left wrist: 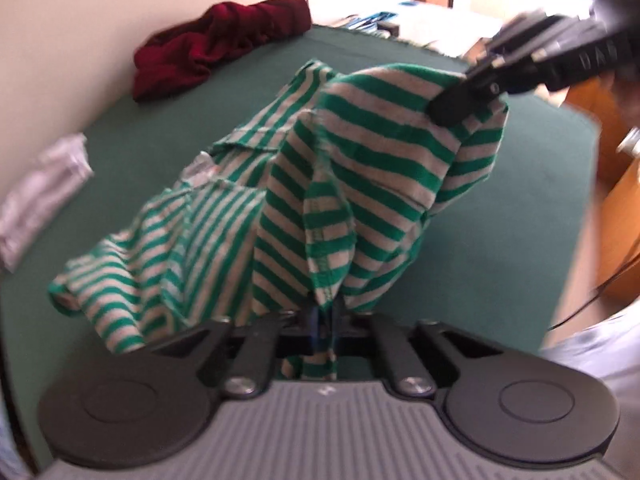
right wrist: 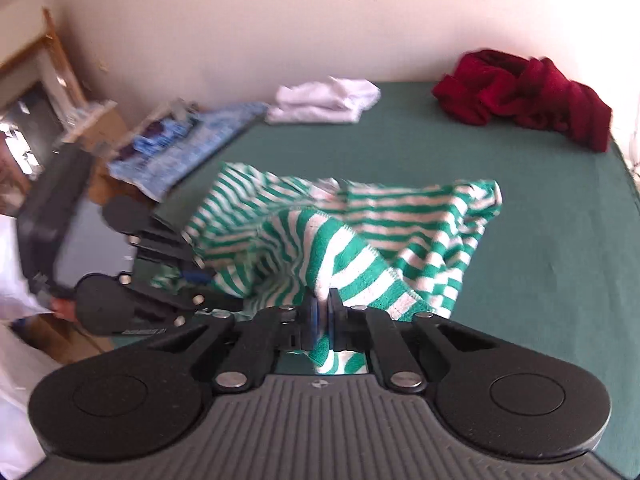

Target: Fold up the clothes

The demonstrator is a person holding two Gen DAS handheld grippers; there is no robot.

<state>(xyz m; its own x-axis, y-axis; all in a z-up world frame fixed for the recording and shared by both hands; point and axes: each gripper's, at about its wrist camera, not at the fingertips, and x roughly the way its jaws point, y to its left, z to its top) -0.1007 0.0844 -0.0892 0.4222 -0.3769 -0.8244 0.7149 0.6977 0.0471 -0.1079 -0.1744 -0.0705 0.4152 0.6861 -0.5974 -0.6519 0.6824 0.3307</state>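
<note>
Striped garment held up between two tongs over a green worktop.

One green worktop (left wrist: pixel 520 216) carries three garments. One green-and-white striped garment (left wrist: pixel 320 184) hangs bunched over its middle, lifted at two points with its lower folds trailing to the surface. One dark red garment (right wrist: pixel 528 92) lies crumpled at the far edge by the wall. One white garment (right wrist: pixel 324 100) lies crumpled farther along the same edge, apart from the red one. Two tongs appear. The left tongs (left wrist: pixel 322 312) are pressed together on a hemmed fold of the striped garment, which rises away from them. The right tongs (right wrist: pixel 322 312) likewise pinch a stitched edge; in the left wrist view these tongs grip the cloth's highest corner, so the fabric spans between both.
</note>
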